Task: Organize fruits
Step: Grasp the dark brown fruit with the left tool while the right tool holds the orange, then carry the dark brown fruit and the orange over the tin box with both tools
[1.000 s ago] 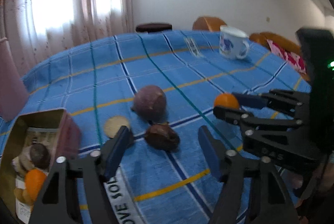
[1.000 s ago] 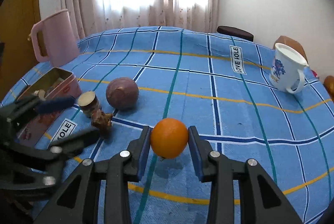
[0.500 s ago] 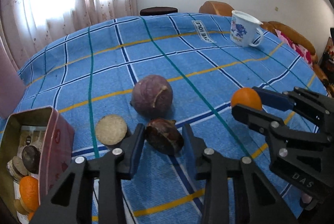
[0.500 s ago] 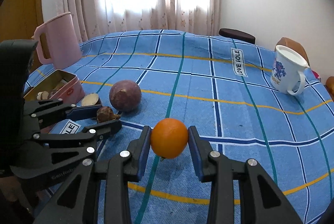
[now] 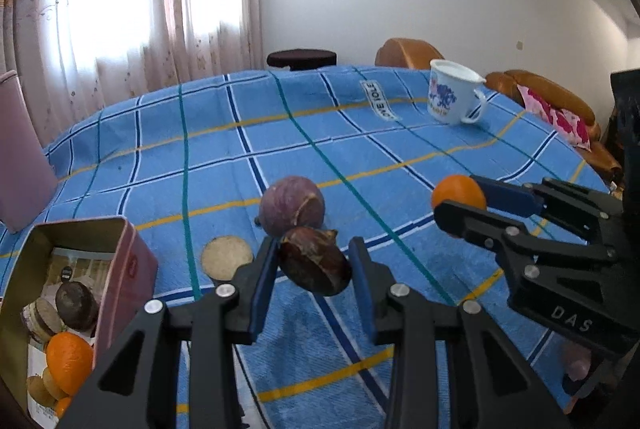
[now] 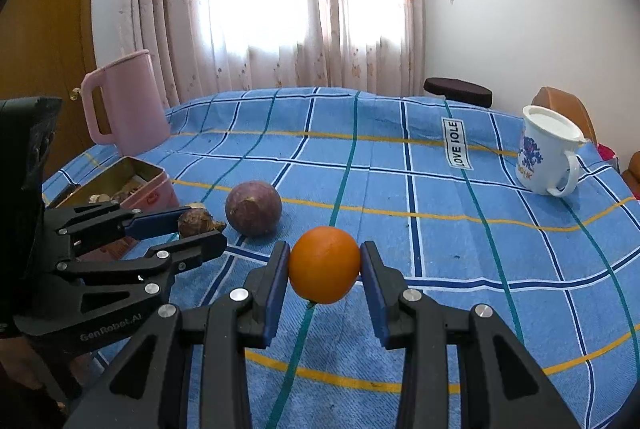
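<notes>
My left gripper is shut on a dark brown shrivelled fruit, held just above the blue checked cloth; the same fruit shows between its fingers in the right wrist view. My right gripper is shut on an orange, also seen at the right as the orange. A round purple fruit lies on the cloth behind the brown one. A pale flat round slice lies left of it. The open tin box at the left holds several fruits.
A pink jug stands at the table's far left, behind the tin box. A white mug with a blue print stands far right. Chairs and a dark stool sit beyond the table's far edge.
The left gripper's jaws closed around the brown fruit and lifted it slightly off the cloth. The right gripper kept its hold on the orange and stayed almost still.
</notes>
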`<state>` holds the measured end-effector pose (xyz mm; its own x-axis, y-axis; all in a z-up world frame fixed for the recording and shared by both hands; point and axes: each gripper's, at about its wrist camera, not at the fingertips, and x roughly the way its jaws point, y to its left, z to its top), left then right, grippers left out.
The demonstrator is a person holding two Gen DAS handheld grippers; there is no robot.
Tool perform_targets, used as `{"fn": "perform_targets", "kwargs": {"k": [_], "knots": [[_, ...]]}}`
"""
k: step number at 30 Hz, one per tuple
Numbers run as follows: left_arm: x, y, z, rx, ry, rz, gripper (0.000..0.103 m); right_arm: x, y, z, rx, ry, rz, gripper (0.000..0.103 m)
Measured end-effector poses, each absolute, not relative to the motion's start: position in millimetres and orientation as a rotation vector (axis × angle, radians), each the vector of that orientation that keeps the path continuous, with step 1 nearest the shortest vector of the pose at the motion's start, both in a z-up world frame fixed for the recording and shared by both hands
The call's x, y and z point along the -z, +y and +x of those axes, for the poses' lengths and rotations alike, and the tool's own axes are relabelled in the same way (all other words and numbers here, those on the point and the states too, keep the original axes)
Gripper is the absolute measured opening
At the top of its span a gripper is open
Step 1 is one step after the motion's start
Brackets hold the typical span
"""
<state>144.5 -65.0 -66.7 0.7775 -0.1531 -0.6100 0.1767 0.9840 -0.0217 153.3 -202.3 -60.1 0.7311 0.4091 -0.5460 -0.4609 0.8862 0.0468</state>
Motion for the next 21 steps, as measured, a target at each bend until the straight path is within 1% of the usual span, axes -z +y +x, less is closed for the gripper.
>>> {"fn": "perform_targets", "kwargs": {"k": [21], "knots": [[54.0,-57.4,125.6,0.14,0.531,0.017,0.038,49.5,-207.5,135.5,-0.49,0.461,-0.087,0.038]]}}
